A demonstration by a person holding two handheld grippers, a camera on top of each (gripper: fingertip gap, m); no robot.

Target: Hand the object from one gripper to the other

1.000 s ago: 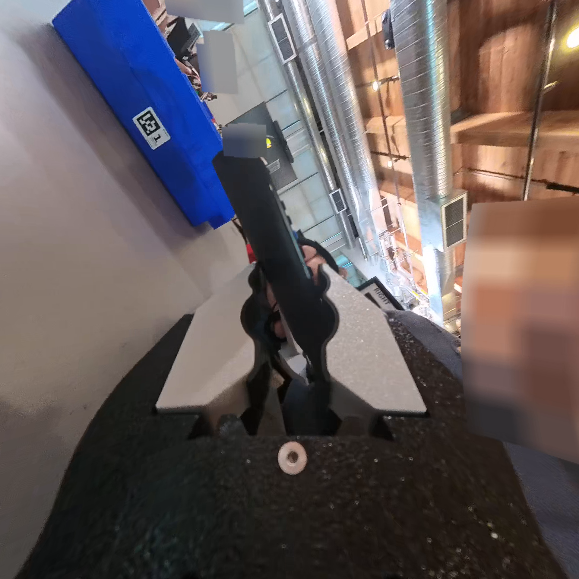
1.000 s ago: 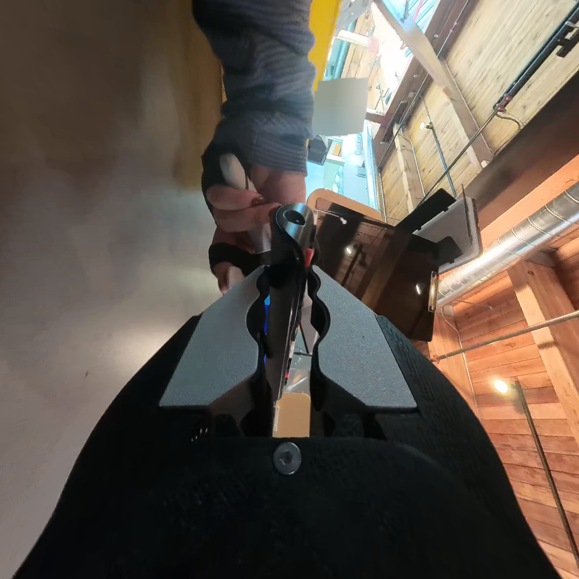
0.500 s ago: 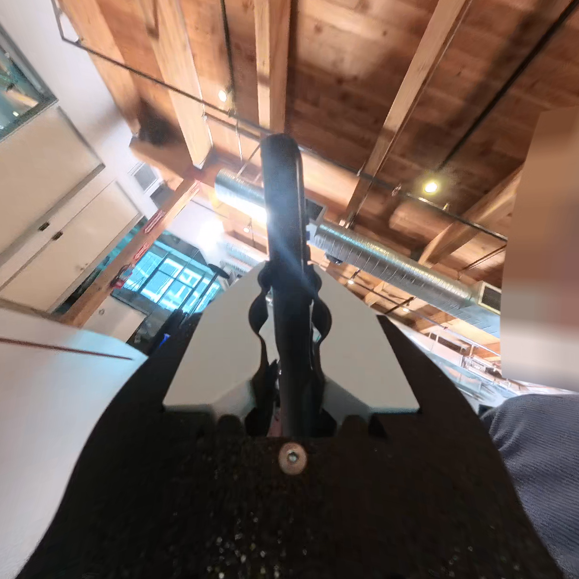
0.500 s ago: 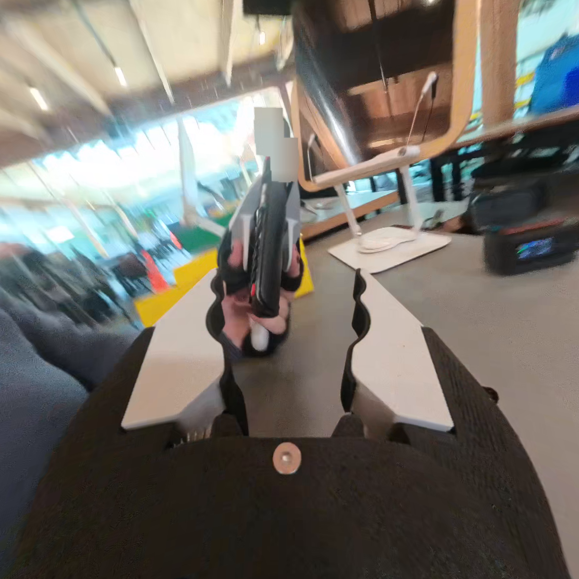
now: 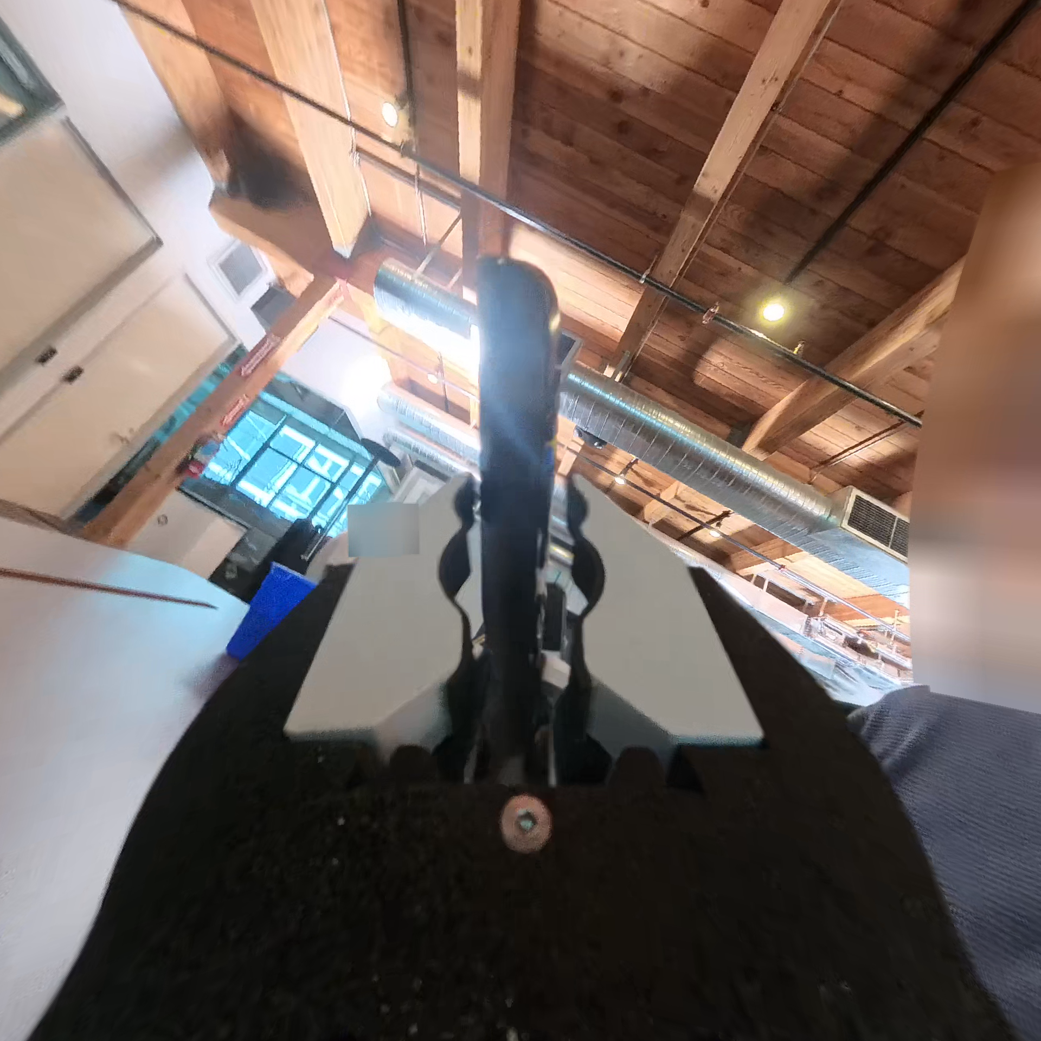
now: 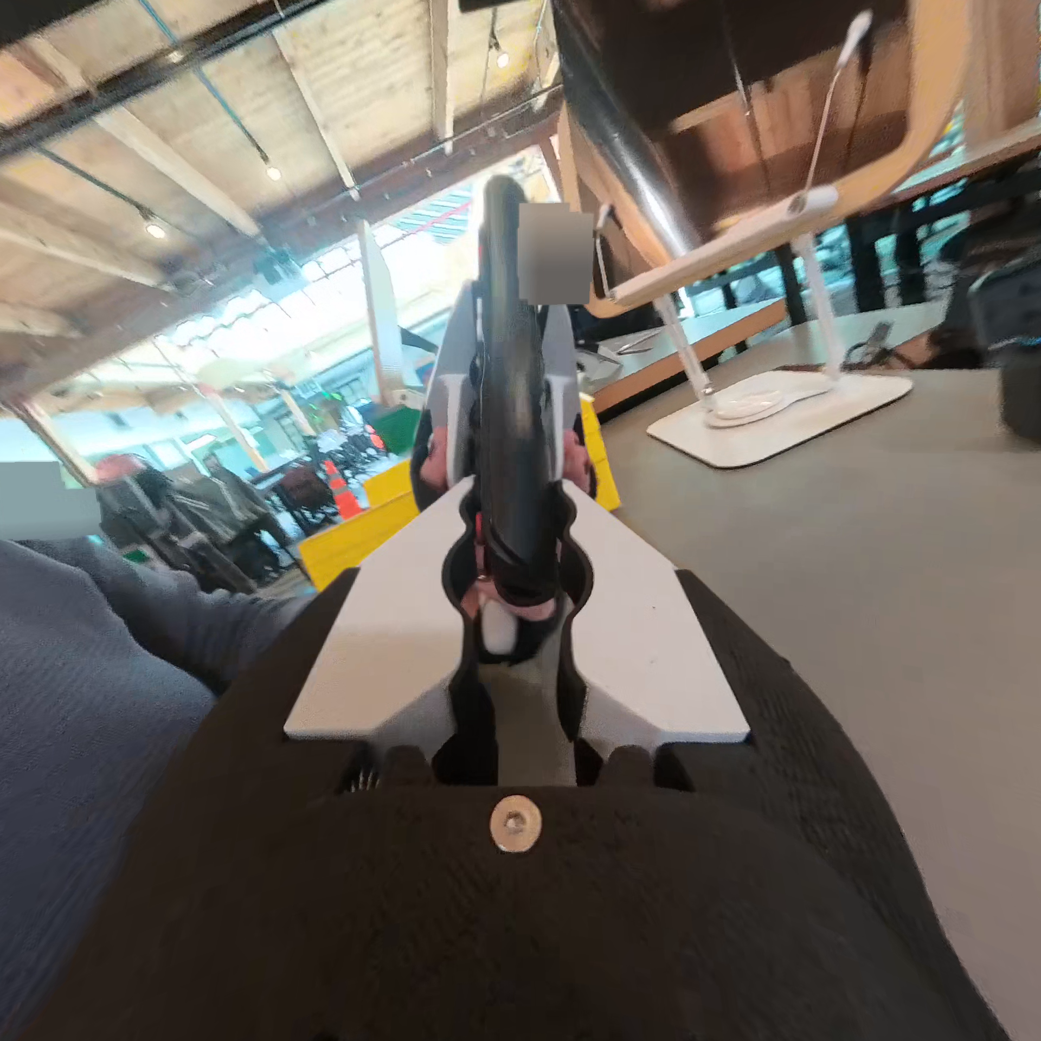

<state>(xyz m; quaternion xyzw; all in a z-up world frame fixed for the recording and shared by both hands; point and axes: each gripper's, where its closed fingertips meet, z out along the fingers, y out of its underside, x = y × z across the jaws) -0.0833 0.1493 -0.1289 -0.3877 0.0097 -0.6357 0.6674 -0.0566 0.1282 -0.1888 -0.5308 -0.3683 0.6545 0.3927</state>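
A slim black remote (image 5: pixel 515 394) stands upright between the grey fingers of my left gripper (image 5: pixel 521 490), which is shut on its lower part and points up at the ceiling. In the right wrist view the same remote (image 6: pixel 512 394) runs from the left gripper's fingers (image 6: pixel 453 417), held farther off by a gloved hand, down to my right gripper (image 6: pixel 521 495). The right gripper's fingertips are closed against the remote's near end. Both grippers hold it in the air above the table.
A grey table (image 6: pixel 817 563) lies to the right, with a white lamp stand (image 6: pixel 788 405) and a dark device (image 6: pixel 1019 360) at its far edge. A yellow bin (image 6: pixel 360 535) and a blue bin (image 5: pixel 270 608) stand behind. A grey sleeve (image 6: pixel 84 676) fills the left. Tip to tip, the grippers are about 7 cm apart.
The left gripper swung the remote up toward the ceiling. The right gripper, wide open and apart half a second ago, has moved in and closed on the remote.
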